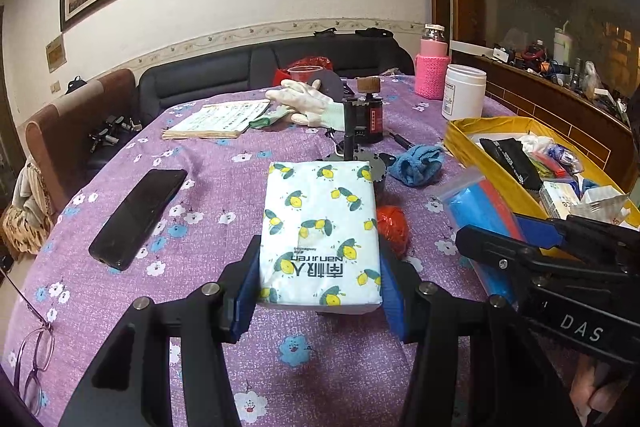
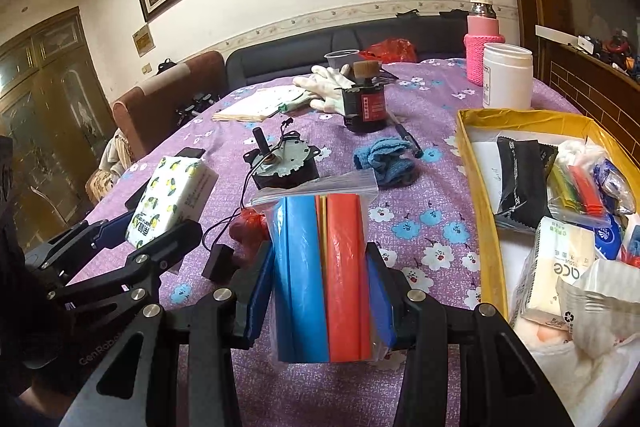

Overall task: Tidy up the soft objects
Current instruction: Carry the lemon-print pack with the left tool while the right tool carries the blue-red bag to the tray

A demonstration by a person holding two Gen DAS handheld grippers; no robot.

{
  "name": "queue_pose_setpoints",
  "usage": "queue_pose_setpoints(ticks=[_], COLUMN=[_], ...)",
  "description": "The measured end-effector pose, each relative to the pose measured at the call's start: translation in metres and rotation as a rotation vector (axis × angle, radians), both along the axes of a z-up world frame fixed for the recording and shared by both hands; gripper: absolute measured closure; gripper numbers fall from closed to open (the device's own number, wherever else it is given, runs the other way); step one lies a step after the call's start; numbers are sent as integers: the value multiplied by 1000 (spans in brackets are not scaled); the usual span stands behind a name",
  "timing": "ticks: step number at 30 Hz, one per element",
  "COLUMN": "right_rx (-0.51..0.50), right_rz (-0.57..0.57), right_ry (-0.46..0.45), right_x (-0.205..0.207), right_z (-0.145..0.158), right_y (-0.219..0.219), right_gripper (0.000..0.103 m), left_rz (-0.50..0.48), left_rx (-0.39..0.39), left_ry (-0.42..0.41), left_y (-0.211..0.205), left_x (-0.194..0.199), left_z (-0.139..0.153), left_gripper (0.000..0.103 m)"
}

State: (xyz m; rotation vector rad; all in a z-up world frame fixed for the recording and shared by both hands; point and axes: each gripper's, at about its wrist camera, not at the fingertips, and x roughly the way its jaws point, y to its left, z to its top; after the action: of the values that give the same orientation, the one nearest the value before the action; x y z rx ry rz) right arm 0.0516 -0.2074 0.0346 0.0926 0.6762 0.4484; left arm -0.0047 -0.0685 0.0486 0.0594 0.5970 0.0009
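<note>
My left gripper [image 1: 320,291] is shut on a white tissue pack [image 1: 320,235] printed with lemons, its blue pads pressing both long sides; the pack is held above the purple flowered tablecloth [image 1: 200,155]. In the right wrist view the same pack [image 2: 170,195] shows at the left. My right gripper [image 2: 320,291] is shut on a clear zip bag [image 2: 324,267] holding blue and orange-red rolls. That bag [image 1: 480,211] also appears at the right of the left wrist view. A yellow box [image 2: 486,227] with several soft packets lies to the right.
On the table lie a black phone [image 1: 138,215], a blue cloth [image 2: 386,161], a small red bundle [image 1: 394,229], a motor with a wire [image 2: 284,163], white gloves [image 1: 308,103], a booklet [image 1: 224,121], a white jar [image 2: 506,75] and glasses [image 1: 36,351].
</note>
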Motion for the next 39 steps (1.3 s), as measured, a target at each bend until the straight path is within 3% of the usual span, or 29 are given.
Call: queue_pose_setpoints(ticks=[25,33,39], right_rx=[88,134,144], right_rz=[1,0,-71], right_ry=[-77,-82,-98], right_x=[-24,-27,-20], right_z=[28,53,65], right_y=[-23,-55,-91], right_gripper=[55,55,55], left_rz=[62,22,-12], left_rx=[60,72,83], left_ry=[-1,9,16], left_y=[-12,-33,-54], left_x=[-6,-6,-3], left_z=[4,10,13], left_gripper=[51,51,51])
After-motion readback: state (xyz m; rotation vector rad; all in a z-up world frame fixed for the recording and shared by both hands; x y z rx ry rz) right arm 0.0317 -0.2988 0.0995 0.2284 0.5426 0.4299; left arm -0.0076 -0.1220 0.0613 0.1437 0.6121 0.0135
